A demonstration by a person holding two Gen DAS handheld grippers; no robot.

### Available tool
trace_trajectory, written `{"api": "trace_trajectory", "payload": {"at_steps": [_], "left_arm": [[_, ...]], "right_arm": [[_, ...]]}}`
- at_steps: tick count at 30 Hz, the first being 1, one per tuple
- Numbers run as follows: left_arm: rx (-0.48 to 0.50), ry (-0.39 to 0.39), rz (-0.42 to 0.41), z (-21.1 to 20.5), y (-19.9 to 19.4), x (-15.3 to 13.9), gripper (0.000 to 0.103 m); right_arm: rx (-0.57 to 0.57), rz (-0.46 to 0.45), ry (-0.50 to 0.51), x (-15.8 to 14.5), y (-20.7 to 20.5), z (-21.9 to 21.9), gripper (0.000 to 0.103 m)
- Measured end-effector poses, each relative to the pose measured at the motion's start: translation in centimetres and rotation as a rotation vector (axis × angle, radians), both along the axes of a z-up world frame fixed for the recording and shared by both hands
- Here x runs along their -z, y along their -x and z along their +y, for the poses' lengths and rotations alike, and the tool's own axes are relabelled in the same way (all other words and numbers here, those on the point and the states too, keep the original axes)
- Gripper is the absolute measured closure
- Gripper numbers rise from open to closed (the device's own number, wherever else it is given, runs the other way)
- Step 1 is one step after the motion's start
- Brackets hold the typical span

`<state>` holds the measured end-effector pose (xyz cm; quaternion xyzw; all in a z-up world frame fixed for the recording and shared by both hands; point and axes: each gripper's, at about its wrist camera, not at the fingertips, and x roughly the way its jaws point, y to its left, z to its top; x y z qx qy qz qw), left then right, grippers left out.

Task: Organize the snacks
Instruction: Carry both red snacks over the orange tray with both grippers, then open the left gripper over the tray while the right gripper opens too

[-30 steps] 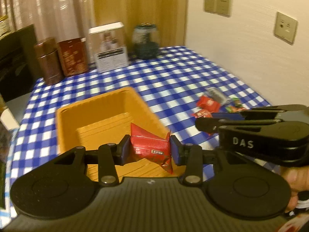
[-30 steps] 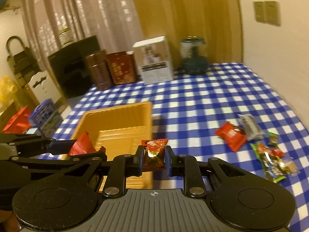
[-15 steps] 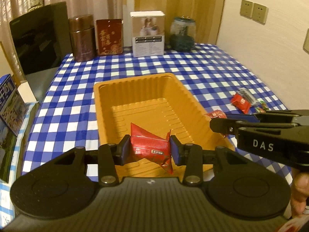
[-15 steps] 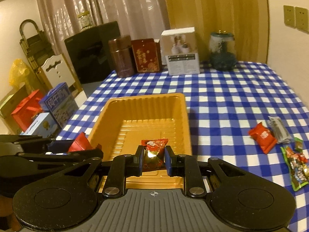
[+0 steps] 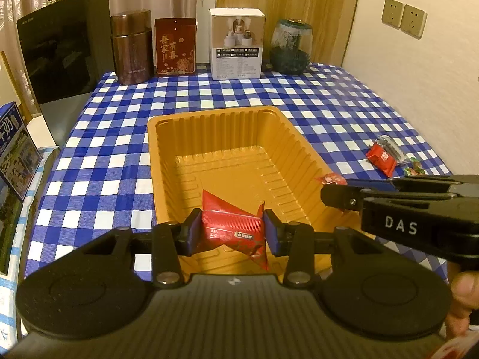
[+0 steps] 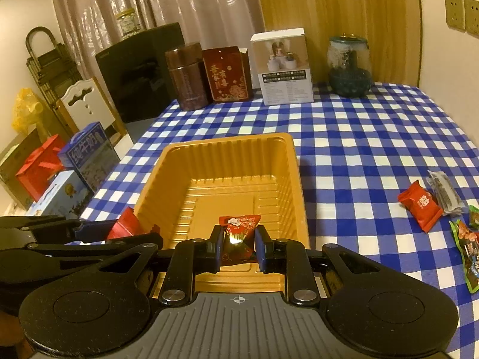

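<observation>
An empty orange tray point(image 5: 227, 137) point(image 6: 227, 161) lies on the blue-checked table. My left gripper point(image 5: 230, 232) is shut on a red snack packet point(image 5: 233, 227), held over the tray's near end. My right gripper point(image 6: 238, 246) is shut on a small dark red candy packet point(image 6: 239, 229), also above the tray's near edge. In the left wrist view the right gripper point(image 5: 335, 193) comes in from the right with its candy point(image 5: 330, 178). In the right wrist view the left gripper point(image 6: 113, 233) shows at the left with its red packet point(image 6: 127, 224).
Loose snacks lie at the table's right: a red packet point(image 6: 420, 205), a grey packet point(image 6: 444, 193) and green packets point(image 6: 470, 254). At the back stand a brown canister point(image 5: 131, 46), red tin point(image 5: 175, 48), white box point(image 5: 236, 48) and glass jar point(image 5: 290, 48). Boxes point(image 6: 86, 155) sit off the left edge.
Both grippers swung left and slightly down, from over the table by the loose snacks to over the tray's near end, each keeping its packet.
</observation>
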<state>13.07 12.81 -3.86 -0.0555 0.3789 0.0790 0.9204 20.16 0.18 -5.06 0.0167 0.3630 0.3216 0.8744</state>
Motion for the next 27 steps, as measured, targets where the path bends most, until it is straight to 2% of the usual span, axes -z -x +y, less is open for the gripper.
{"api": "trace_trajectory", "payload": {"at_steps": [1,4,24,25,27], "left_arm": [[-0.001,-0.001,0.002,0.0,-0.1,0.1,0.061],[-0.009,0.001,-0.011,0.1,-0.4,0.3,0.044],[-0.079,-0.031,-0.003,2.1,1.6,-0.1,0.044],[-0.079,-0.030,-0.004,2.1,1.7,-0.1,0.044],[-0.083,-0.030,-0.004,2.1,1.7,-0.1,0.044]], "right_arm": [[0.001,0.001,0.000,0.0,0.0,0.0,0.080],[0.003,0.000,0.000,0.0,0.0,-0.1,0.080],[-0.009,0.014,-0.026,0.0,-0.1,-0.1,0.080],[-0.015,0.018,-0.034,0.0,-0.1,0.0,0.079],[-0.019,0.032,-0.060,-0.1,-0.3,0.0,0.062]]}}
